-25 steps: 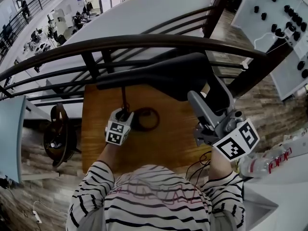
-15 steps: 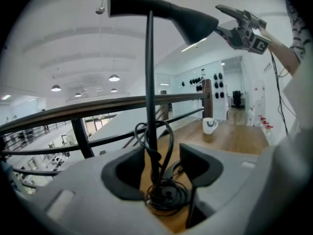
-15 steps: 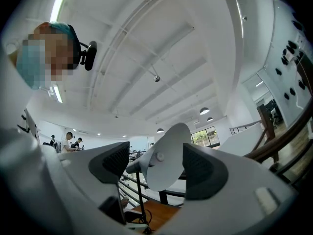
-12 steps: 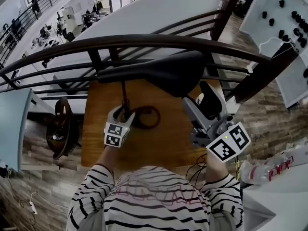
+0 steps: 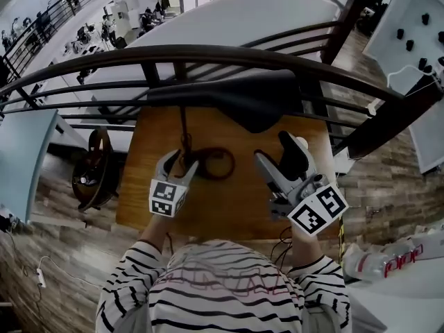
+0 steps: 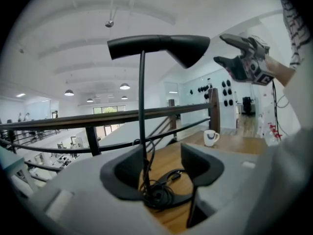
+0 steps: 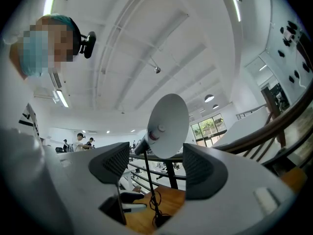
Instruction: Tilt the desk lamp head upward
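The step in hand looks like the let-go beside the lamp, with the tilt itself either finished or about to be retaken. The grey left gripper [image 6: 162, 164] has just been opening its jaws and they now stand wide. The thin dark stem [image 6: 142, 106] stands in the gap close to the left-hand finger [image 6: 122, 173], with no pad pressing on it. That gripper should draw straight back along its own line so that neither pad drags the stem sideways. It should also stay above the coiled black cable [image 6: 159, 195] that lies just under and beyond the fingertips. The grey right gripper [image 7: 156, 166] is also spread wide and holds nothing. If more tilt is wanted, it should come up under the shade's rim and push gently while the left steadies the stem.

The brown wooden table [image 5: 229, 207] lies under both grippers. The black desk lamp head [image 5: 246, 103] is a long flat bar ending in a cone shade, and it sits high above and beyond both sets of fingertips. Seen past the right fingers, its pale inside faces that gripper. A small white mug [image 6: 211, 137] stands on the table well beyond the left gripper's right-hand finger.
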`<state>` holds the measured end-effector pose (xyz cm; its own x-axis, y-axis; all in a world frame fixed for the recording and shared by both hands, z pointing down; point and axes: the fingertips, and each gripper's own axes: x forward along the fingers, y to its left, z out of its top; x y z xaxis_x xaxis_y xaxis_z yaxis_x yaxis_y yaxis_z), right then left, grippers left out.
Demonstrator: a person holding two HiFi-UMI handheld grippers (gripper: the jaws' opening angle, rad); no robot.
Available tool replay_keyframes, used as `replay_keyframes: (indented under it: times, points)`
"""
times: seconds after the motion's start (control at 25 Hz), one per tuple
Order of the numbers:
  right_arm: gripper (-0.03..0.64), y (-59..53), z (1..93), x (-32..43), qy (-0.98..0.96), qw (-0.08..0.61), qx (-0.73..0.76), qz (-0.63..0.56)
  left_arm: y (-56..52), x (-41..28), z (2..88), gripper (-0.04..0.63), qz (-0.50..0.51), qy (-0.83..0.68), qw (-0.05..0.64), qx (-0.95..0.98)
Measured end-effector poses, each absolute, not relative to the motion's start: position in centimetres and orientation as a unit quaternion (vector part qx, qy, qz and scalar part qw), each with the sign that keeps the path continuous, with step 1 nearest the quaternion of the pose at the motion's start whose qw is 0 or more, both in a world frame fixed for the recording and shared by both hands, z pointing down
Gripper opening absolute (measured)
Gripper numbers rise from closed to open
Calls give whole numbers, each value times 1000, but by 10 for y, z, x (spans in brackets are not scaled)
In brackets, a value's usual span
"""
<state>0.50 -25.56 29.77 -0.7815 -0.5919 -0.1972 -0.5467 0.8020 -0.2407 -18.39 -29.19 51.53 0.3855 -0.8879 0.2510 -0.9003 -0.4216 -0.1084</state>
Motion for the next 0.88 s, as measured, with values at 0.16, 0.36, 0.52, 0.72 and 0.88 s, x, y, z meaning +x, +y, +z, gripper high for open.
replay_keyframes:
  times: [0.16, 0.36, 0.52, 0.72, 0.88]
  points:
    - [328, -258, 315, 5, 944, 118, -290, -101, -283, -175, 497, 242, 110, -553, 14, 826]
    - [312, -247, 338, 3, 950, 98, -275, -111, -255, -169, 492, 241, 100, -570, 2, 816]
    - [279, -234, 355, 2, 954, 87, -262, -121, -230, -166, 491, 235, 98, -584, 4, 806]
    - [243, -223, 380, 8, 953, 72, -259, -140, -207, -157, 486, 216, 94, -599, 0, 795]
    - [192, -225, 400, 13, 949, 71, -264, -158, -199, -149, 492, 198, 95, -604, 6, 791]
